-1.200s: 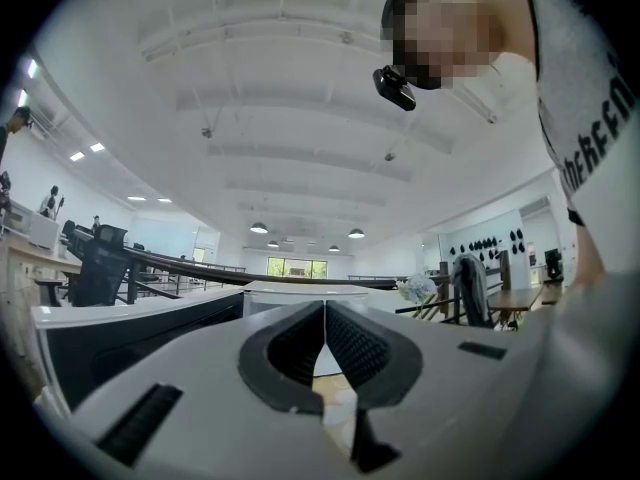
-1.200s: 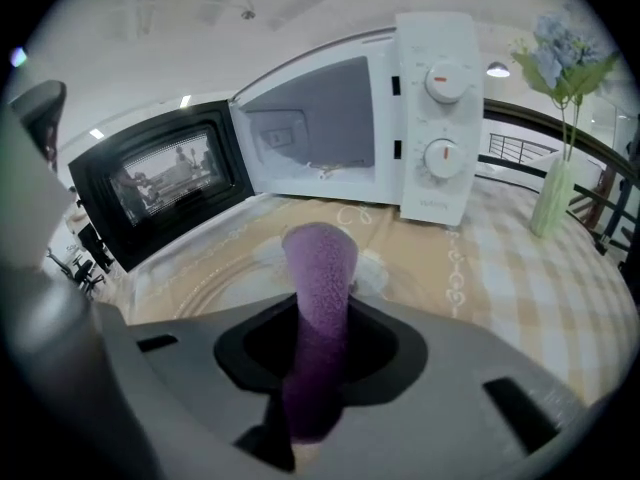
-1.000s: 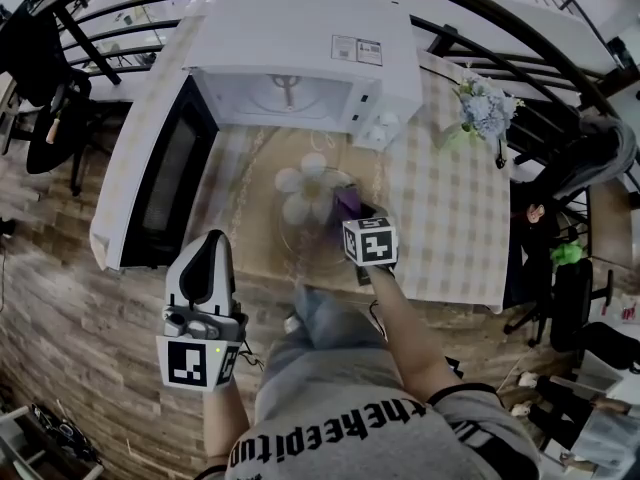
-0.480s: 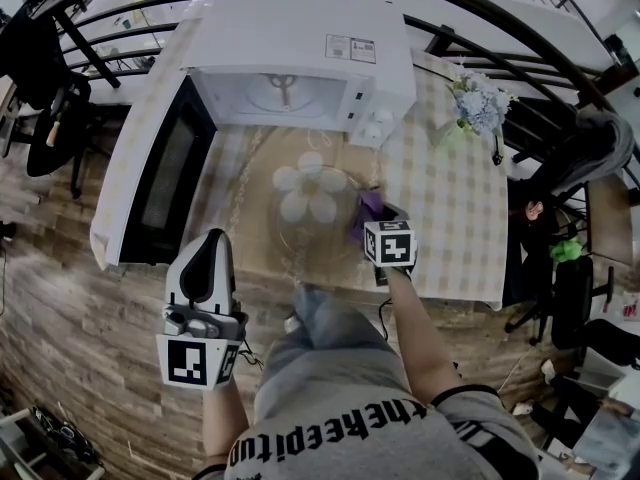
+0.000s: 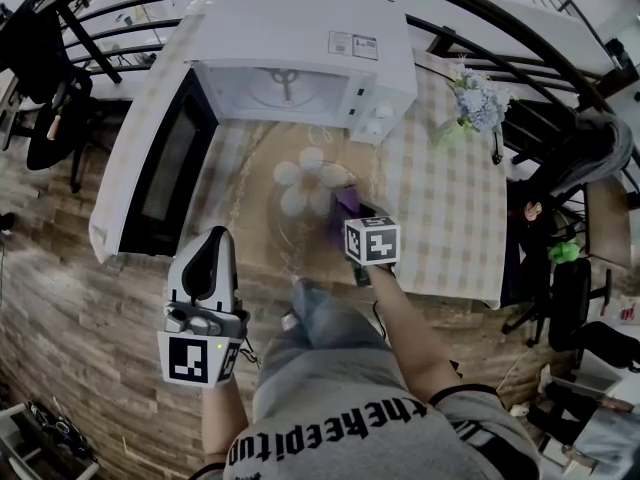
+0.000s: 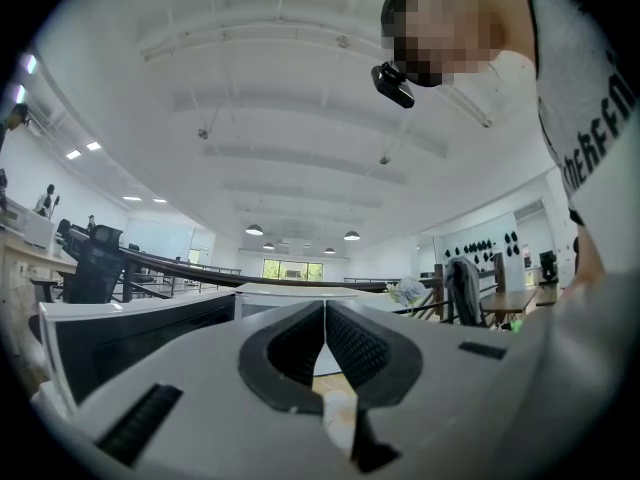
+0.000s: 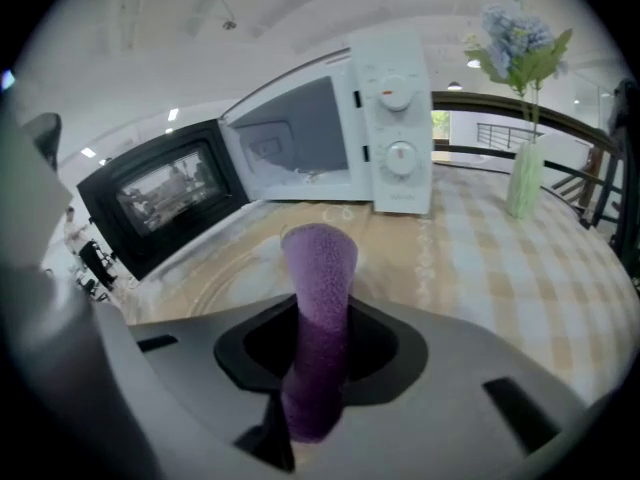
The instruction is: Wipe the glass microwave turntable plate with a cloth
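The glass plate [image 5: 300, 238] lies flat on the checked table [image 5: 455, 218], just in front of the open microwave [image 5: 300, 38]. I see my right claw [image 5: 347, 211] clamped tight on a rolled purple cloth [image 7: 320, 263], over the plate's right side. My left claw [image 6: 323, 343] has its jaws pressed together on nothing, and it is off the table's near edge, above the floor [image 5: 60, 298].

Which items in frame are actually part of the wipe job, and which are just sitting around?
In the job:
- glass plate, lying on the table
- purple cloth
- right gripper, shut on the cloth

Just there:
- microwave, door open
- vase of flowers
- left gripper, shut with nothing in it, held off the table's near side
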